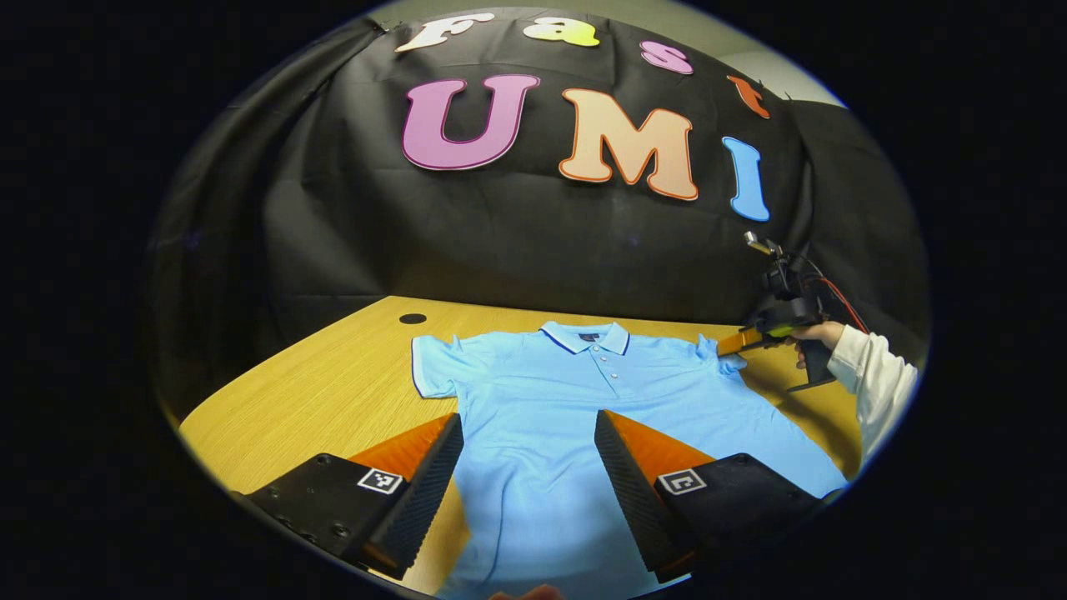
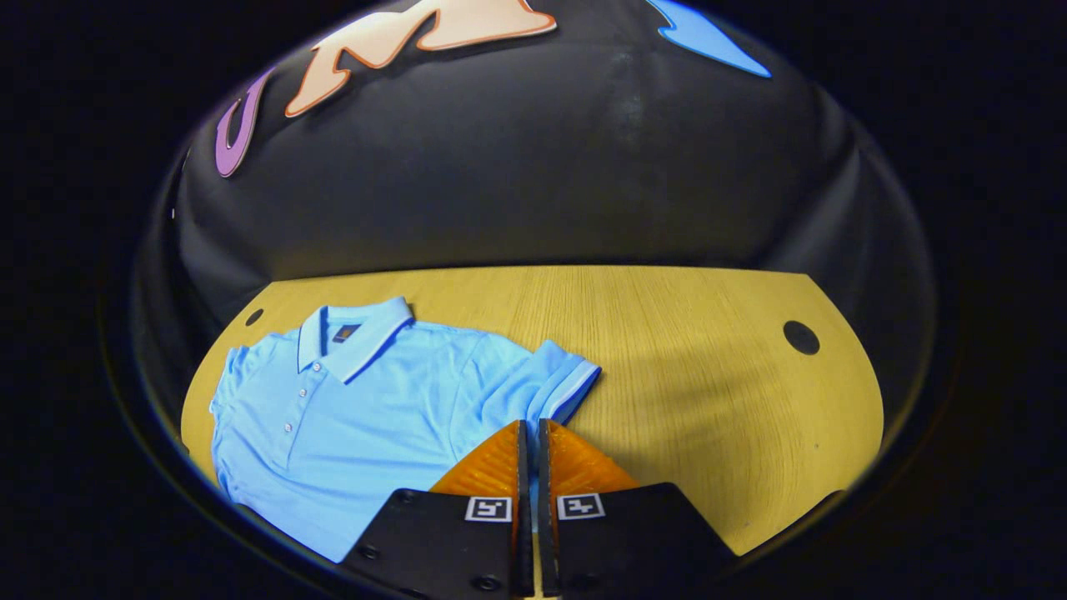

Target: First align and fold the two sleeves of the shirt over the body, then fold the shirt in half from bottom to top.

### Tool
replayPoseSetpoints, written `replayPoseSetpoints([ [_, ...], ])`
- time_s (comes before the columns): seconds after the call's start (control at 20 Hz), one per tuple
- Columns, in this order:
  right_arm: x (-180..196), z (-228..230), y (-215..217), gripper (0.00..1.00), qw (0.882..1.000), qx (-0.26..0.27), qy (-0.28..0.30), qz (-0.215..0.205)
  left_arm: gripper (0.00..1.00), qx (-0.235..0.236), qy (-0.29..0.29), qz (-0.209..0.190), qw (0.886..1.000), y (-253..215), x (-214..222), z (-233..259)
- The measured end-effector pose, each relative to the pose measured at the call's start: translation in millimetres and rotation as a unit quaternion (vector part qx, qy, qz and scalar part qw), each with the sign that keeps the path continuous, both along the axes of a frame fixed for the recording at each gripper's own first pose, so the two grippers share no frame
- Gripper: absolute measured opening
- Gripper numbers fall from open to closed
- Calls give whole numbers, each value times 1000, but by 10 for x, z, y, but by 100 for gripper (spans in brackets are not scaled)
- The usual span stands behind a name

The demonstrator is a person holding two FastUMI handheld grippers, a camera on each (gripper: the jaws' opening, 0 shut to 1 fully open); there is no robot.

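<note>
Light-blue short-sleeved polo shirt (image 1: 575,400) lies flat, unfolded, on wooden counter (image 1: 333,392). Left tool (image 1: 528,467) gapes wide, empty, bottom centre. Right tool (image 2: 531,442) pinches sleeve (image 2: 554,379) edge.

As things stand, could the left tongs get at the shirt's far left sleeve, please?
Probably yes: the left tongs hang open above the shirt body, and nothing lies on the table between them and the flat left sleeve.

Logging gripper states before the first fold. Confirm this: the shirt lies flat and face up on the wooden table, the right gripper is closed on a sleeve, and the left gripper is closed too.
One thing is off: the left gripper is open, its fingers spread wide above the shirt, as the left gripper view shows. The rest stands: the shirt lies face up on the table, and the right gripper is closed at a sleeve.
</note>
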State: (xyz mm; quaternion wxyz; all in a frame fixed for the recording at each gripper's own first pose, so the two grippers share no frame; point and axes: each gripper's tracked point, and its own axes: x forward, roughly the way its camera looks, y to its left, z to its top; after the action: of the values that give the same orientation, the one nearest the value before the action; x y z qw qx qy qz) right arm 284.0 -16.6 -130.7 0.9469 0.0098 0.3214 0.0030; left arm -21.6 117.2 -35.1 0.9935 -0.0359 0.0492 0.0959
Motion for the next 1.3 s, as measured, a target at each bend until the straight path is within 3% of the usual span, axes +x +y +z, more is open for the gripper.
replayPoseSetpoints([
  [0.35,-37,379,748,5,996,28,-63,63,95,1,-6,-1,1000,-4,-10,31],
  [0.6,-173,159,1402,6,989,66,-44,126,95,-7,-3,2,1000,26,-39,-24],
  [0.95,-294,-59,1842,8,982,105,-20,156,94,-8,3,16,1000,154,-106,-80],
  [1.05,-348,-66,1913,17,979,125,-9,159,95,-3,4,21,1000,197,-102,-67],
  [1.2,-482,-70,2032,40,973,149,11,177,95,-28,3,13,1000,174,-69,-100],
  [1.3,-578,-15,2021,81,972,143,6,187,95,-40,7,13,999,199,-33,-121],
])
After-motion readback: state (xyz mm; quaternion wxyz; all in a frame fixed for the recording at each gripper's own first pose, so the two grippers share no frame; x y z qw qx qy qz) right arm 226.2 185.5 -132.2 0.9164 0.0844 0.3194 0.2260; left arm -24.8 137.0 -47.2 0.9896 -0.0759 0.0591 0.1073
